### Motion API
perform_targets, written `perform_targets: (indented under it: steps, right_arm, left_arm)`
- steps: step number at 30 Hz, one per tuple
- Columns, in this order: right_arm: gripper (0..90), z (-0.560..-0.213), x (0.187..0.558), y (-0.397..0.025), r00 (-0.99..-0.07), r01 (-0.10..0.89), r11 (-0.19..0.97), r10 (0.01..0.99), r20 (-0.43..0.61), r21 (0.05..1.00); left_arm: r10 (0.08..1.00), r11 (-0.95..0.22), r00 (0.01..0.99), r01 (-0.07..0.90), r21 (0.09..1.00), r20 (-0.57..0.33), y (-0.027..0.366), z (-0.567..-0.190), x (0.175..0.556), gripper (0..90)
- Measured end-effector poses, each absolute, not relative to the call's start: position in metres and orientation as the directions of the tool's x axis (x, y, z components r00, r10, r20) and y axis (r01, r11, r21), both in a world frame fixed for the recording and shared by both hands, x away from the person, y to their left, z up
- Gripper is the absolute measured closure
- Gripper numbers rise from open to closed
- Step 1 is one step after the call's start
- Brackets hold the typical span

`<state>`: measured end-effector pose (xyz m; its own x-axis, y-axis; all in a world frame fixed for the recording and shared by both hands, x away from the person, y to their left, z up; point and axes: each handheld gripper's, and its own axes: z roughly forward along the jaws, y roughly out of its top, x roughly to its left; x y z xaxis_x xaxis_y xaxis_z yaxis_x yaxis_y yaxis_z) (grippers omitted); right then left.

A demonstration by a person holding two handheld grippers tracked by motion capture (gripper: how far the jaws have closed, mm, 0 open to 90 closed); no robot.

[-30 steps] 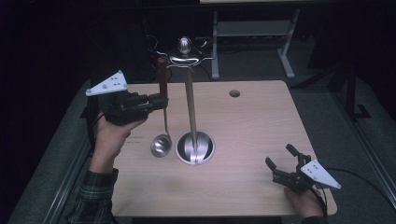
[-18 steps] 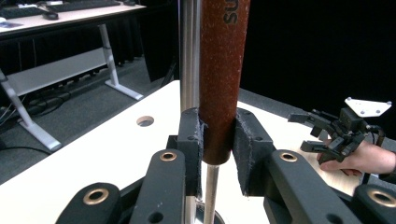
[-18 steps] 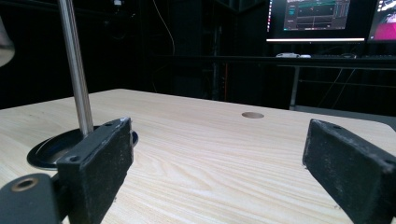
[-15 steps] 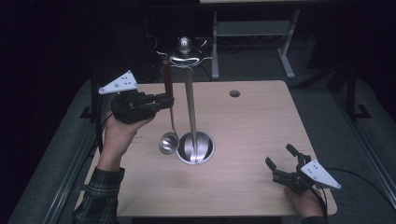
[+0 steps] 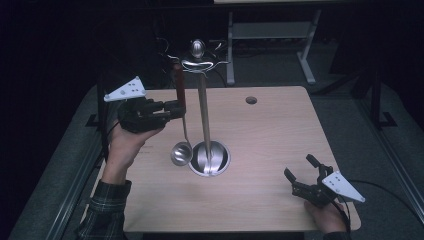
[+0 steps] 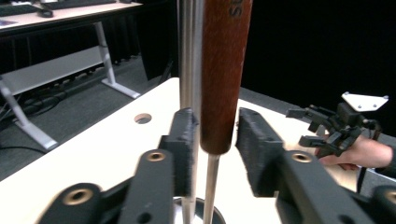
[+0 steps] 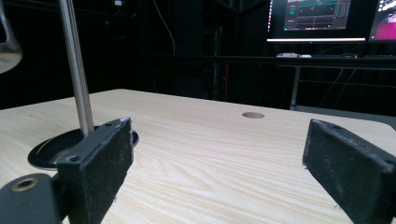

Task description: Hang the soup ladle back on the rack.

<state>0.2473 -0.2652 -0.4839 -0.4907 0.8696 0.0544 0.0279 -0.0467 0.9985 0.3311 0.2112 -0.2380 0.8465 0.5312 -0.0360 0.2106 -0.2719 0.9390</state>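
A ladle with a brown wooden handle (image 5: 178,87) and a steel bowl (image 5: 181,153) hangs upright beside the pole of a steel utensil stand (image 5: 202,107), its top up at the stand's hooks (image 5: 199,62). My left gripper (image 5: 175,107) has its jaws on either side of the handle (image 6: 219,84), and a thin gap shows on each side, so it is open. The bowl hangs just left of the stand's round base (image 5: 210,157). My right gripper (image 5: 300,172) stands wide open near the table's front right corner, with nothing between its pads (image 7: 105,163).
The wooden table (image 5: 260,135) has a round cable hole (image 5: 251,100) at the back right. Behind it stand a white table frame (image 5: 270,35) and cables on the dark floor. Monitors (image 7: 317,18) glow far off.
My left gripper has carried the ladle up and to the right, from leaning over the table to hanging upright against the stand. The right gripper has stayed still.
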Motion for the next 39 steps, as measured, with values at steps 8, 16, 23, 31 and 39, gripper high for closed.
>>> perform_targets:
  steps: [8, 16, 23, 31, 39]
  right_arm:
    - [8.0, -0.484, 0.248, -0.265, -0.491, 0.029, -0.047, 0.869, 0.055, 0.998]
    - [7.9, -0.484, 0.248, -0.265, -0.491, 0.027, -0.045, 0.870, 0.053, 0.999]
    - [7.9, -0.484, 0.248, -0.265, -0.491, 0.027, -0.045, 0.870, 0.052, 0.999]
    - [8.0, -0.484, 0.248, -0.265, -0.491, 0.028, -0.046, 0.870, 0.053, 0.999]
    - [8.0, -0.484, 0.247, -0.265, -0.491, 0.029, -0.047, 0.869, 0.055, 0.999]
  left_arm:
    - [0.549, -0.304, 0.836, 0.231, 0.924, -0.029, 0.226, -0.251, 0.328, 46.4]
    - [0.562, -0.364, 0.827, 0.270, 0.891, -0.021, 0.242, -0.271, 0.318, 38.6]
    - [0.583, -0.408, 0.812, 0.311, 0.858, -0.018, 0.257, -0.303, 0.308, 29.7]
    - [0.612, -0.443, 0.791, 0.351, 0.825, -0.008, 0.270, -0.341, 0.299, 23.2]
    - [0.654, -0.483, 0.756, 0.404, 0.777, 0.013, 0.285, -0.374, 0.290, 20.5]
